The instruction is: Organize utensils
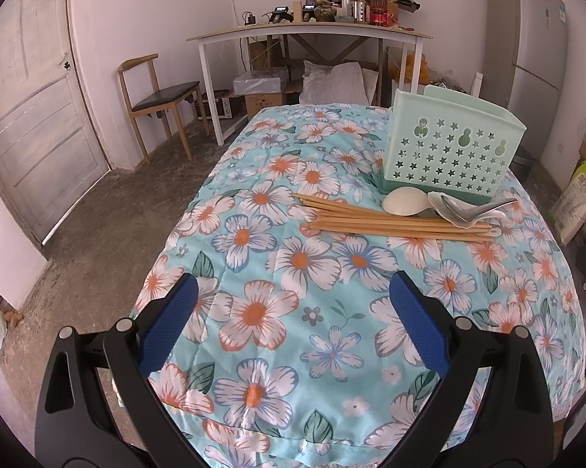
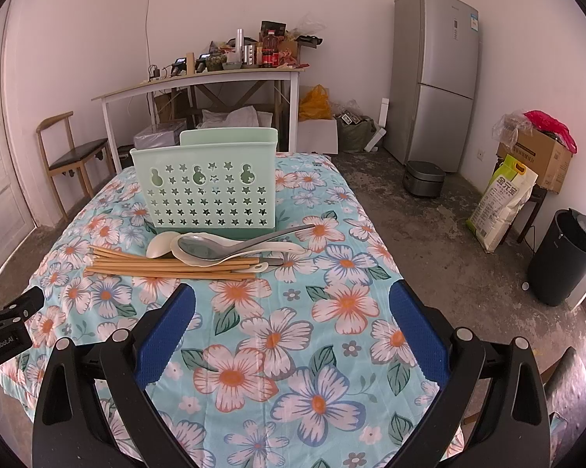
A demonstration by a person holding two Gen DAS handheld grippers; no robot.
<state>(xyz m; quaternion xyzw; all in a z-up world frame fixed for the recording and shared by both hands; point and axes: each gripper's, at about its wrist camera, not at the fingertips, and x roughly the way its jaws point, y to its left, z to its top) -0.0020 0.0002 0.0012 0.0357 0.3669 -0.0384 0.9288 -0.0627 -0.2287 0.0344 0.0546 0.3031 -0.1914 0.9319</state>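
A mint-green perforated utensil holder [image 1: 451, 148] [image 2: 209, 185] stands upright on the flowered tablecloth. In front of it lie several wooden chopsticks [image 1: 390, 222] [image 2: 164, 263], white ceramic spoons [image 1: 404, 202] [image 2: 160, 245] and a metal spoon [image 1: 464, 208] [image 2: 215, 247] in a loose pile. My left gripper [image 1: 291, 323] hovers open over the cloth, well short and to the left of the pile. Open too, my right gripper [image 2: 291, 327] sits just in front of the pile. Neither holds anything. The left gripper's body [image 2: 8, 331] shows at the left edge of the right wrist view.
The table [image 1: 254, 312] [image 2: 293, 351] has edges near both sides. Behind it are a white desk [image 1: 308, 35] [image 2: 199, 78] loaded with clutter, a wooden chair [image 1: 156, 93] [image 2: 70, 152] and a door [image 1: 31, 117]. A fridge [image 2: 433, 78], a rice bag [image 2: 499, 202] and a black bin [image 2: 566, 257] stand at the right.
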